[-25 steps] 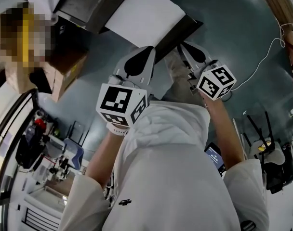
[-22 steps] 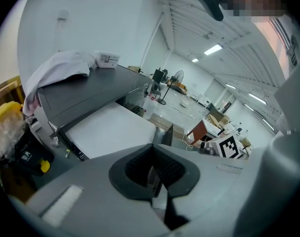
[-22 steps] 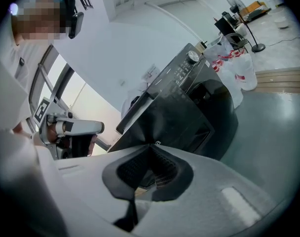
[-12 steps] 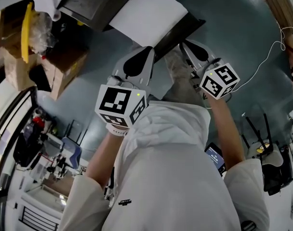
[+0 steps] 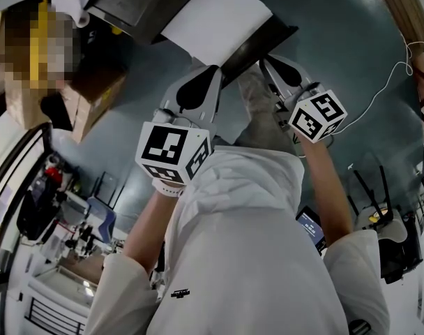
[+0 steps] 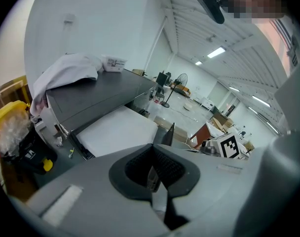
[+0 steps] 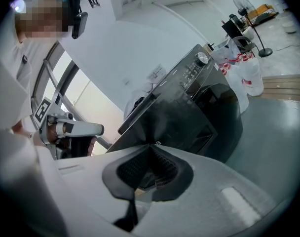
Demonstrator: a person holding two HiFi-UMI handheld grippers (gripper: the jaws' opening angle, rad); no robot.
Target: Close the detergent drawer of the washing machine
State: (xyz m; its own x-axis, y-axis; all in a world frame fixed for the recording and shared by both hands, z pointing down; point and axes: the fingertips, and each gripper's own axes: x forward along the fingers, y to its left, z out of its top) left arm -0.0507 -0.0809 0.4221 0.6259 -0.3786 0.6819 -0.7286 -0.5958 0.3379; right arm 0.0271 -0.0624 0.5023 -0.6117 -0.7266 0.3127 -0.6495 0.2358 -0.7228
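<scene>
The dark grey washing machine (image 5: 121,5) stands at the top of the head view, with a white flat panel (image 5: 212,19) jutting from it toward me. I cannot make out the detergent drawer itself. My left gripper (image 5: 216,72) points at the panel's near edge, its jaws together and nothing between them. My right gripper (image 5: 265,63) is just to the right, by the panel's dark corner, also shut and empty. The left gripper view shows the machine (image 6: 100,95), the white panel (image 6: 118,132) and a white cloth (image 6: 66,73) on top. The right gripper view shows the machine's side (image 7: 189,112) and a control knob (image 7: 203,59).
A cardboard box (image 5: 93,96) with a yellow item stands left of the machine. A white cable (image 5: 386,82) lies on the grey floor at right, black stools (image 5: 386,215) lower right, equipment (image 5: 65,215) lower left. Plastic bags (image 7: 246,68) lean beside the machine.
Both grippers have edged slightly closer to the machine's white panel; the right one also shifted a little right. Their jaws stay shut.
</scene>
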